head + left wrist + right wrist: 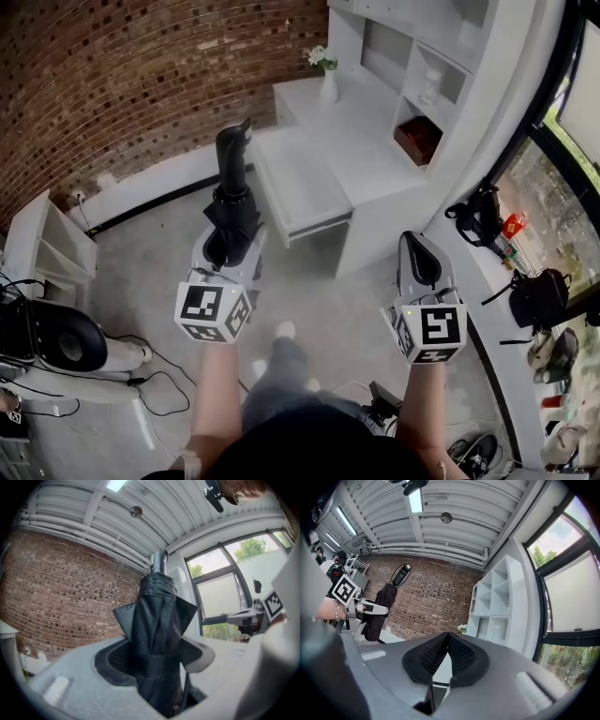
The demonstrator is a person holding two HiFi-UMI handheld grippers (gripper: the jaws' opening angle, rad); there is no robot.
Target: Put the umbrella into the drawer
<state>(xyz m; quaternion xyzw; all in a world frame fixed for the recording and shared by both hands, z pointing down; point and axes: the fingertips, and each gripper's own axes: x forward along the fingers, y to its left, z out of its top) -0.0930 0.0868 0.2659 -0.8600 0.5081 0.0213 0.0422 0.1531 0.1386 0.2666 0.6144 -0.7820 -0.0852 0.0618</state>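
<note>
The left claw (229, 251) clamps the folded black umbrella (232, 192) around its fabric (handle end pointing away, toward the brick wall (112, 75)), held in the air beside the open white drawer (302, 192). The right claw (419, 251) is pinched together, empty.

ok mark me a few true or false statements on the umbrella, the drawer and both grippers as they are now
1. The left gripper is clamped on the folded black fabric umbrella. True.
2. The white drawer is pushed shut. False: it stands pulled open, ahead of the umbrella.
3. The right gripper holds a second umbrella. False: its jaws are together with nothing between them.
4. A white vase of flowers stands on the white desk top beyond the drawer. True.
</note>
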